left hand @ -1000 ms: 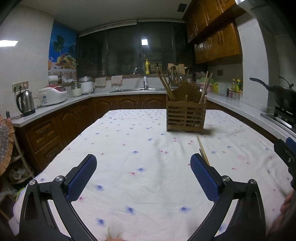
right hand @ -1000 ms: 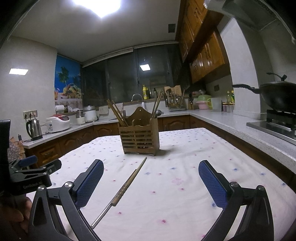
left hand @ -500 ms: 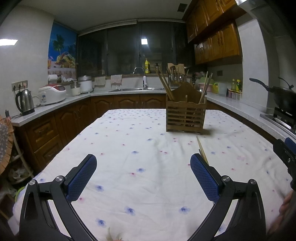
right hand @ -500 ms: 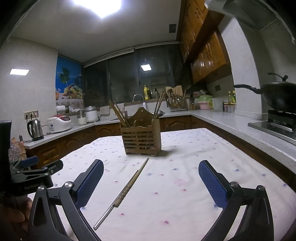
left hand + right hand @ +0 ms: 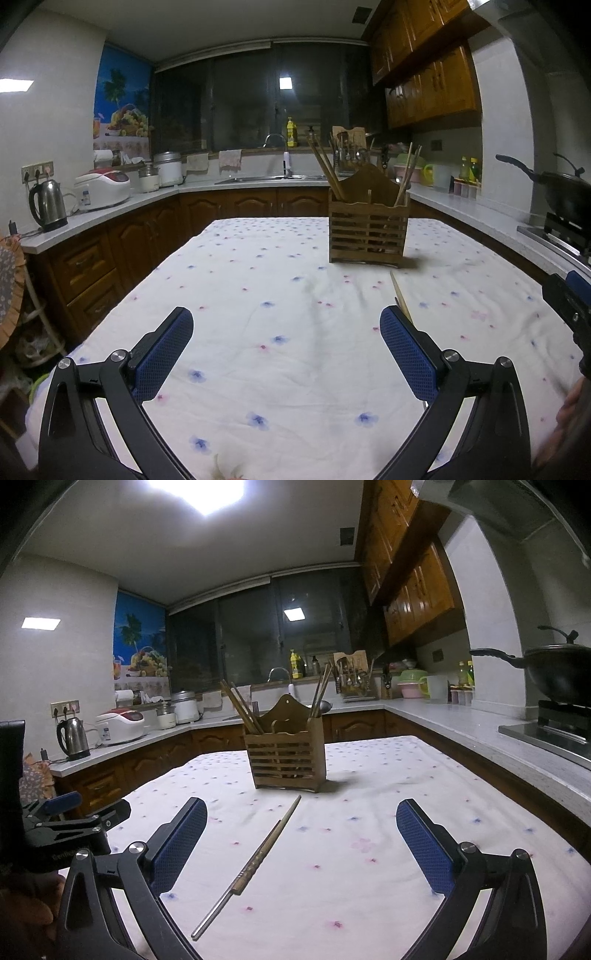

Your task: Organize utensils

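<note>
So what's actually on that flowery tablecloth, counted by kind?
Wooden utensil holder: 1
Loose chopstick lying on the cloth: 1
Total: 2
Several more sticks stand inside the holder, too bunched to count. Both the left gripper and the right gripper hover open above the tablecloth.

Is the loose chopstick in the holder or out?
Out. The chopstick lies flat on the tablecloth in front of the holder, untouched by either open gripper.
</note>
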`<state>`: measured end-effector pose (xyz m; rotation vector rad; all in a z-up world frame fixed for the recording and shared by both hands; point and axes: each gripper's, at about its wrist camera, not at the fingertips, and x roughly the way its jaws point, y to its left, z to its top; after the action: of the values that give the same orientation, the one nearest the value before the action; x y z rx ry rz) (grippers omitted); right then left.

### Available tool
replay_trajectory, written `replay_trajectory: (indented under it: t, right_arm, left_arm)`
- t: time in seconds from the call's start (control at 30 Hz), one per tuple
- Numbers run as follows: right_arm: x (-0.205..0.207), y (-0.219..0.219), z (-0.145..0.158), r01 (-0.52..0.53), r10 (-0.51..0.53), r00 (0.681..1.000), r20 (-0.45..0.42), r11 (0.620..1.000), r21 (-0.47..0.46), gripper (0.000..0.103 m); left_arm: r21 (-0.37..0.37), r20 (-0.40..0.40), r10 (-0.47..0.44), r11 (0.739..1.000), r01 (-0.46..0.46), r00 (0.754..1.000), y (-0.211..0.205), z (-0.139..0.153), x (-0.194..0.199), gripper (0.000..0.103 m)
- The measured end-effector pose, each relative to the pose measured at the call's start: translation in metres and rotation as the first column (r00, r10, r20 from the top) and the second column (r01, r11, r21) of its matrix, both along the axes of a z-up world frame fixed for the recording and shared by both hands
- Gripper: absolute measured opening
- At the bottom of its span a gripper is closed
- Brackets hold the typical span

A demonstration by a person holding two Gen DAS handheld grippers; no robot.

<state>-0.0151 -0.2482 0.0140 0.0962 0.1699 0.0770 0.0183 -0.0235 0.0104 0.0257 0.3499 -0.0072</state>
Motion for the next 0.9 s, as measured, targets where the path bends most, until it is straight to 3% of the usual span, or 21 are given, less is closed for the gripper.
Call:
replay_trajectory:
  t: [0.9]
  right_arm:
    - [-0.0002, 0.0002, -0.0004, -0.001, 0.001, 1.000, 0.000, 1.000, 0.002, 0.103]
  left_arm:
    - [-0.009, -0.008, -0.005, 1.000, 0.005, 1.000, -0.0009, -0.0021, 0.0009, 0.103]
